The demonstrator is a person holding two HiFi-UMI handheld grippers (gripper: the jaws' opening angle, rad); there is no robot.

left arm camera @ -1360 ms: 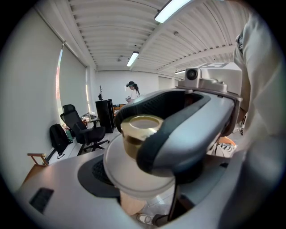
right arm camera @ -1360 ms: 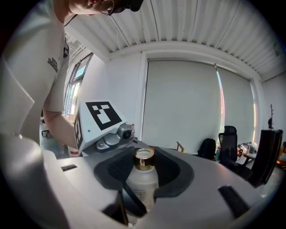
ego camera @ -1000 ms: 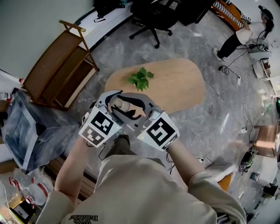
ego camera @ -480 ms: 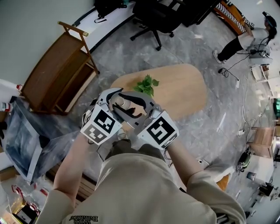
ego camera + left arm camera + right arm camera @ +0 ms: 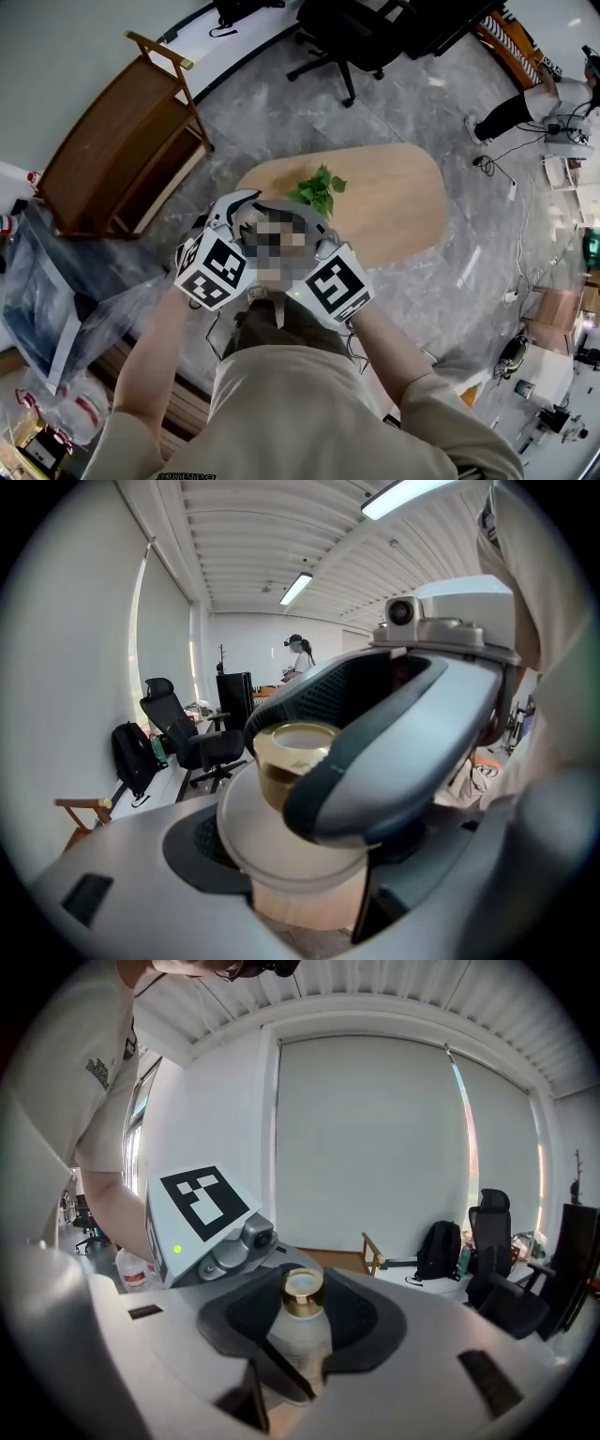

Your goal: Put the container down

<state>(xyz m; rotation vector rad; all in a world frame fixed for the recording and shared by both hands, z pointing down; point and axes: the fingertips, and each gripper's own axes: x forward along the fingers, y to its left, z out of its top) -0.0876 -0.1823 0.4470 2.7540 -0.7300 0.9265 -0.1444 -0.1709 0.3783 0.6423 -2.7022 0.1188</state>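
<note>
The container (image 5: 302,1321) is a white frosted bottle with an open gold neck (image 5: 292,752). It is held upright between both grippers, in front of the person's chest and above the near edge of the oval wooden table (image 5: 394,197). My right gripper (image 5: 302,1335) has its dark pads closed on the bottle's shoulder. My left gripper (image 5: 300,874) has the bottle's body deep between its jaws, against the pad, with the right gripper's jaw crossing over it. In the head view a mosaic patch hides the bottle between the left gripper (image 5: 255,214) and the right gripper (image 5: 302,227).
A small green plant (image 5: 317,190) stands on the table just beyond the grippers. A wooden shelf (image 5: 122,150) is at the left, a plastic-wrapped bundle (image 5: 56,291) lower left, and a black office chair (image 5: 361,37) beyond the table. A person (image 5: 525,103) stands far right.
Both grippers keep the same hold on the container. They have drifted slightly towards the table and plant as the head view shifted.
</note>
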